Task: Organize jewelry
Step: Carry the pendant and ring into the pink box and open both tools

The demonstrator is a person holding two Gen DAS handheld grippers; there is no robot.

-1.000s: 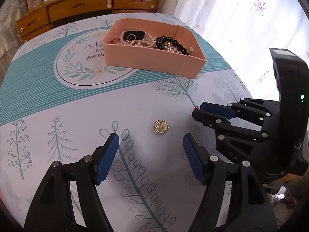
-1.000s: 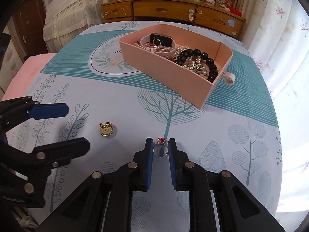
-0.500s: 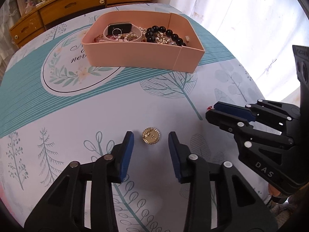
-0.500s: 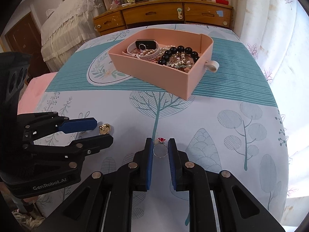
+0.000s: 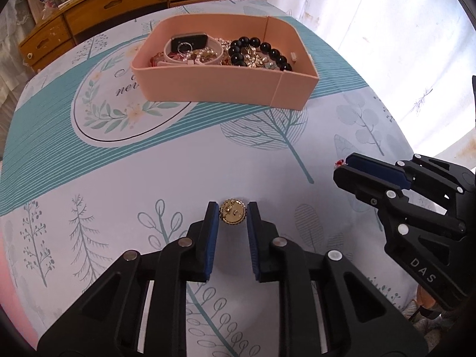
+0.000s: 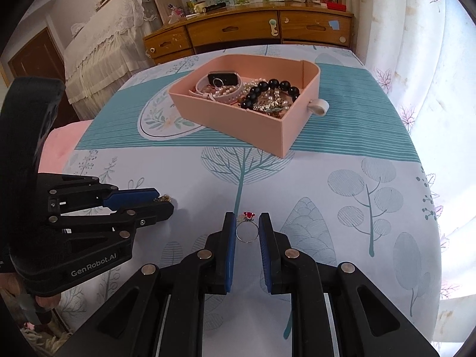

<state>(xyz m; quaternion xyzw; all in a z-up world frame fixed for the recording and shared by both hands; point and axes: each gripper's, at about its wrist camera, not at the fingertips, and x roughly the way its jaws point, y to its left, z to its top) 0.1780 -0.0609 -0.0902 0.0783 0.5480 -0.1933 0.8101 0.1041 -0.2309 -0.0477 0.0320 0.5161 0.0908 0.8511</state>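
My left gripper [image 5: 233, 214] is shut on a round gold brooch [image 5: 233, 214] close above the tablecloth. My right gripper [image 6: 247, 229] is shut on a silver ring with a red stone [image 6: 247, 228]. In the left wrist view the right gripper [image 5: 345, 168] is to the right, with the red stone at its tip. In the right wrist view the left gripper [image 6: 160, 202] is at the left with the brooch [image 6: 163, 198] peeking out. A pink jewelry box [image 5: 226, 87] farther back holds black beads [image 5: 253, 50], a watch and chains; it also shows in the right wrist view [image 6: 238, 119].
A patterned blue and white tablecloth [image 5: 148, 178] covers the table. A wooden dresser [image 6: 244, 32] stands behind it, a bed [image 6: 104, 44] at the left and white curtains [image 6: 416, 44] at the right. The box has a white pull tab [image 6: 319, 107].
My left gripper has moved forward and closed from wide open onto the brooch. My right gripper has kept its hold on the ring and lifted it a little.
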